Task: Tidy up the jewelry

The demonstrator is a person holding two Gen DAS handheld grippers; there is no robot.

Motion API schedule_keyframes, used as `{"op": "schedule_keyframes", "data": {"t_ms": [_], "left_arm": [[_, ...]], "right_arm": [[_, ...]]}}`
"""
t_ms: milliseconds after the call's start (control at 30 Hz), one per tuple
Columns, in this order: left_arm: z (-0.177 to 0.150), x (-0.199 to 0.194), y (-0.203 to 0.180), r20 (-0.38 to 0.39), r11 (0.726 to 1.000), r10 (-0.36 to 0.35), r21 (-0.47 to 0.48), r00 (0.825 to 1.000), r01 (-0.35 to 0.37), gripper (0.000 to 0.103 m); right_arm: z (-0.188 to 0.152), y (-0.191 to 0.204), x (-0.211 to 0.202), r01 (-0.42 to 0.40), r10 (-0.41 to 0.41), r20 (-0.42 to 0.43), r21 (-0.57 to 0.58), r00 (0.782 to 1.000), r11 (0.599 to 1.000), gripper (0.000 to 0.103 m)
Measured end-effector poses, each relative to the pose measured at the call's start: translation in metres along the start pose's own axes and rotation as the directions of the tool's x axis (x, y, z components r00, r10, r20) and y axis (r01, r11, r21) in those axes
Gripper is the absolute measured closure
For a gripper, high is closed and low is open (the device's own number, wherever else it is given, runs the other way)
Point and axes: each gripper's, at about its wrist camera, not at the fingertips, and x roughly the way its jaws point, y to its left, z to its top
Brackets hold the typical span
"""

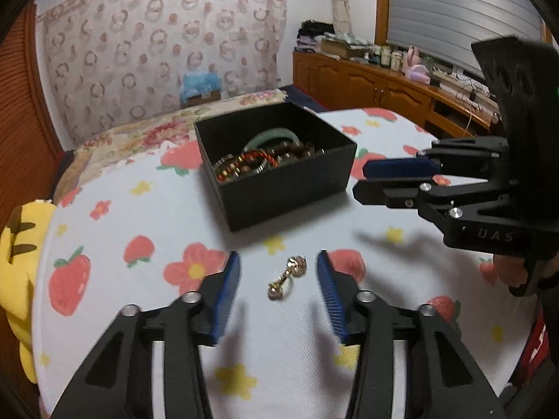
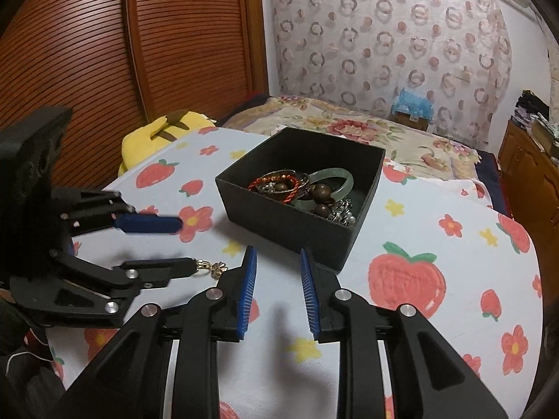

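A small gold earring (image 1: 288,276) with a flower end lies on the strawberry-print cloth (image 1: 139,209), between the open fingers of my left gripper (image 1: 278,262). The jaws stand on either side of it without touching. In the right wrist view the earring (image 2: 213,267) shows just past the left gripper (image 2: 187,244), partly hidden by one finger. A black box (image 1: 276,164) holds a green bangle (image 1: 272,136), red cord and bead bracelets. My right gripper (image 2: 278,258) is open and empty, just in front of the box (image 2: 300,188); it shows from the side at the right of the left wrist view (image 1: 363,179).
A yellow plush (image 1: 17,262) lies at the table's left edge. A flower-print bed (image 2: 367,129) lies behind the table. A wooden cabinet (image 1: 384,87) with clutter stands at the back right. A slatted wooden door (image 2: 122,52) is at the left.
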Motion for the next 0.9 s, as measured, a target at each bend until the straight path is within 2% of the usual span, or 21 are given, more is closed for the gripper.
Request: {"op": "schedule_keyframes", "data": {"t_ms": [133,267,367,533,600,633,900], "left_arm": [[-0.003,0.008,0.000,-0.025,1.000,-0.021,0.002,0.999,0.021,0.079],[-0.006,0.013,0.003,-0.045,0.999,-0.039,-0.007,0.998,0.039,0.099],[-0.009,0.007,0.001,-0.037,0.999,-0.037,0.002,0.999,0.037,0.101],[-0.016,-0.010,0.009,-0.001,0.999,-0.030,-0.043,1.000,0.030,0.101],[-0.018,-0.016,0.014,0.011,0.998,-0.028,-0.060,1.000,0.028,0.101],[-0.019,-0.019,0.017,0.015,0.997,-0.026,-0.068,1.000,0.026,0.101],[-0.022,-0.035,0.031,0.040,0.995,0.001,-0.100,0.999,0.003,0.101]], "right_arm": [[-0.001,0.002,0.002,-0.004,0.004,-0.007,-0.003,1.000,1.000,0.075],[0.001,0.004,0.007,-0.011,0.011,-0.021,-0.010,1.000,1.000,0.075],[-0.001,0.008,0.012,-0.018,0.017,-0.033,-0.018,0.999,1.000,0.075],[-0.004,0.019,0.021,-0.034,0.032,-0.057,-0.038,0.998,0.999,0.075],[-0.005,0.024,0.025,-0.043,0.040,-0.066,-0.047,0.997,0.998,0.063],[-0.005,0.027,0.027,-0.050,0.046,-0.070,-0.052,0.996,0.997,0.061],[-0.002,0.051,0.048,-0.087,0.071,-0.135,-0.117,0.988,0.989,0.061]]}}
